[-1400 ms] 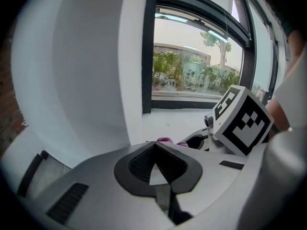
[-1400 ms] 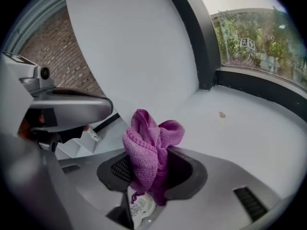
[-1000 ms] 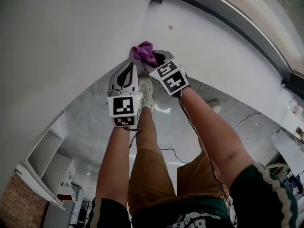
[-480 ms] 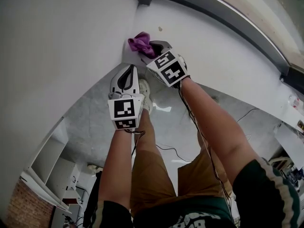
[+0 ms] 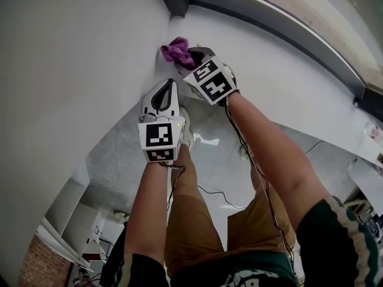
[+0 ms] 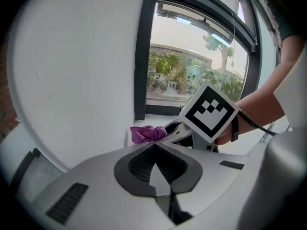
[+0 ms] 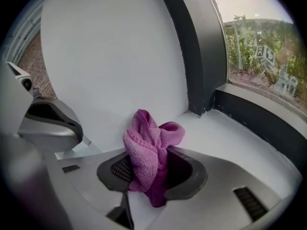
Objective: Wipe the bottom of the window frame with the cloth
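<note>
Purple cloth [image 7: 146, 143], pinched in the right gripper's [image 7: 152, 174] jaws, has neared the sill's [image 7: 230, 138] left corner beside the window frame [image 7: 204, 56], where wiping can likely begin. The left gripper [image 6: 156, 169] hangs back, jaws pressed together, empty.

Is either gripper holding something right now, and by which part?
The right gripper pinches the purple cloth at its bunched middle, a wad poking out ahead. The left gripper is shut on nothing.
</note>
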`<state>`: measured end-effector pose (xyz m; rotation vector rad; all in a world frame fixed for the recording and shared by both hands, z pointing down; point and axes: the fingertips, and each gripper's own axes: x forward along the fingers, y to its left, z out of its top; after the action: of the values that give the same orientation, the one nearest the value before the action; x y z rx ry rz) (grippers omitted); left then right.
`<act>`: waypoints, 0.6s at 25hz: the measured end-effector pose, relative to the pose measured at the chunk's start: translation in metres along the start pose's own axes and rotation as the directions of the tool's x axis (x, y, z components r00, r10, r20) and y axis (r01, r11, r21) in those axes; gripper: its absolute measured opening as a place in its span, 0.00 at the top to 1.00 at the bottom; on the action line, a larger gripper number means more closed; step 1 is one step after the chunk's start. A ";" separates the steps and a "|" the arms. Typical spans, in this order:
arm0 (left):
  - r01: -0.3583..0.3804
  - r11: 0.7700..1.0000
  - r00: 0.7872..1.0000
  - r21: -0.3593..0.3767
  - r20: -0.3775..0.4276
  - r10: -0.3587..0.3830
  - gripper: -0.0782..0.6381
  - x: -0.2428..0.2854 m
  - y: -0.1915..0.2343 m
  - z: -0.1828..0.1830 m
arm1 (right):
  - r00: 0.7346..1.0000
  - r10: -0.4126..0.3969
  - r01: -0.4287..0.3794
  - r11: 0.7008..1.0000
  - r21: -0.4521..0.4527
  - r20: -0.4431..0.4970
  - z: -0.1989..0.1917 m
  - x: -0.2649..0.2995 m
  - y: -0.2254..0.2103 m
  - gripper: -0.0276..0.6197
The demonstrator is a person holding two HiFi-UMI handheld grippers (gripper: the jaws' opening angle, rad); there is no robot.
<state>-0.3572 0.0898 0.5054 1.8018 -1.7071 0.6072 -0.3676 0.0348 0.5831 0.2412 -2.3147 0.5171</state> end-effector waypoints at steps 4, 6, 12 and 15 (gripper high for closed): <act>-0.016 1.000 1.000 -0.003 -0.001 0.016 0.88 0.007 0.008 0.009 | 1.000 -0.005 0.005 1.000 0.001 0.014 0.009 0.002 -0.009 0.70; -0.018 1.000 1.000 0.002 -0.005 0.018 0.88 0.010 0.010 0.014 | 1.000 -0.011 0.011 1.000 0.006 0.020 0.014 0.003 -0.015 0.70; 0.002 1.000 1.000 0.021 -0.004 -0.002 0.88 0.022 0.010 0.029 | 0.998 -0.064 0.064 0.997 0.034 0.023 0.028 0.004 -0.040 0.70; 0.009 1.000 1.000 0.013 0.000 -0.009 0.88 0.032 0.008 0.039 | 0.996 -0.091 0.090 0.995 0.043 0.024 0.033 0.003 -0.055 0.70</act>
<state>-0.3652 0.0397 0.4998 1.8178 -1.6974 0.6164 -0.3729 -0.0291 0.5805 0.3735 -2.3075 0.5205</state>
